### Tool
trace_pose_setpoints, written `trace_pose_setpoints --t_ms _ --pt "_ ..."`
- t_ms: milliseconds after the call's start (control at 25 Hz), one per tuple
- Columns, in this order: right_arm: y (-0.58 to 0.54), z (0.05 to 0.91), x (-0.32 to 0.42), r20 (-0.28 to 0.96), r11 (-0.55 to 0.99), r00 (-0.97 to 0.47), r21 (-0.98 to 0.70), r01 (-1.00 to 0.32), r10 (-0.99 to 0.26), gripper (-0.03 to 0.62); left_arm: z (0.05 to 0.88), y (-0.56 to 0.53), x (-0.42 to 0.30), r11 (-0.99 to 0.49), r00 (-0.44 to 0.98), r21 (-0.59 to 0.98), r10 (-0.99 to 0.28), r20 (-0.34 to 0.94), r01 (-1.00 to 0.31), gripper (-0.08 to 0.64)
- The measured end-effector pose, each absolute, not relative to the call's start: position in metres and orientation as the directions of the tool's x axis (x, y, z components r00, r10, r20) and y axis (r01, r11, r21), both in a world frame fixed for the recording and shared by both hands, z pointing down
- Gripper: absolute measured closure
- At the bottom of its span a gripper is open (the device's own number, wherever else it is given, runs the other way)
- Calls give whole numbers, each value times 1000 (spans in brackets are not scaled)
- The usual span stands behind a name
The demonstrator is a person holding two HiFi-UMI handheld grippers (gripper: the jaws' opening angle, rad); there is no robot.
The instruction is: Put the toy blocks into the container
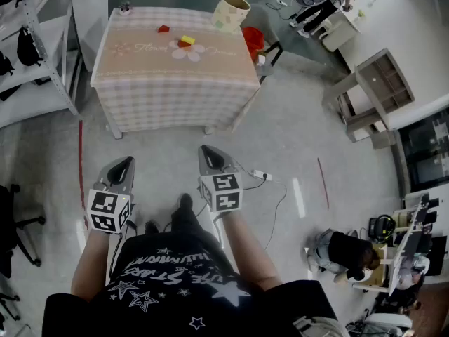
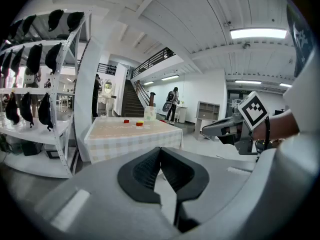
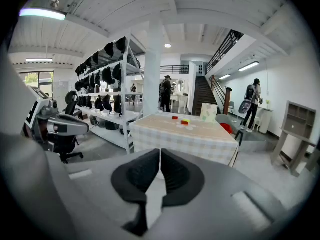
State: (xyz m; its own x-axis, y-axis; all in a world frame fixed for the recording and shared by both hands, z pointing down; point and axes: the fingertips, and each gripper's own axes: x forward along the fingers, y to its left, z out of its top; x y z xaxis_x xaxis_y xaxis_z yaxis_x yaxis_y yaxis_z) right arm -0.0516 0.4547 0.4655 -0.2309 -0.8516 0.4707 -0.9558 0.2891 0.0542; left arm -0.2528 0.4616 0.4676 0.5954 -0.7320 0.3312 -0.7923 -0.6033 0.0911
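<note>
Your left gripper (image 1: 123,166) and right gripper (image 1: 209,154) hang side by side above the floor (image 1: 295,139). Well ahead of both stands the table (image 1: 140,65). On it, ahead between them, lie toy blocks (image 1: 185,41), with the container (image 1: 231,12) farther off, ahead-right.

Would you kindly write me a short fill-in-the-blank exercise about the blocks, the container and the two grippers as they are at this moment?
1. The left gripper and the right gripper both have their jaws ____, with nothing between them.
2. In the head view, the container sits at the far ____ corner of the table.
3. The yellow block lies against a block coloured ____.

Missing words: shut; right; red.
</note>
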Motion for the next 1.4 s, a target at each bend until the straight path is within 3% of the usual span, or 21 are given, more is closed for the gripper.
trace_pose_setpoints --t_ms 800,880,1040,1120,1400 --pt "456 455 -68 393 303 -294 -42 -952 -871 582 473 486 -282 -575 559 68 -753 347 -815 551" --pt "455 454 -71 374 317 -315 -57 -947 -872 474 469 482 -286 -555 544 70 -769 336 -829 551" --pt "448 466 -69 393 333 -339 -85 -939 -855 339 467 477 -288 -526 522 83 -787 328 -846 551" --pt "440 470 -65 390 325 -340 -106 -940 -856 308 470 474 -287 -519 513 82 -788 339 -851 549" --pt "397 484 -41 400 332 -366 -155 -931 -840 305 484 440 -269 -491 483 84 -790 377 -867 551"
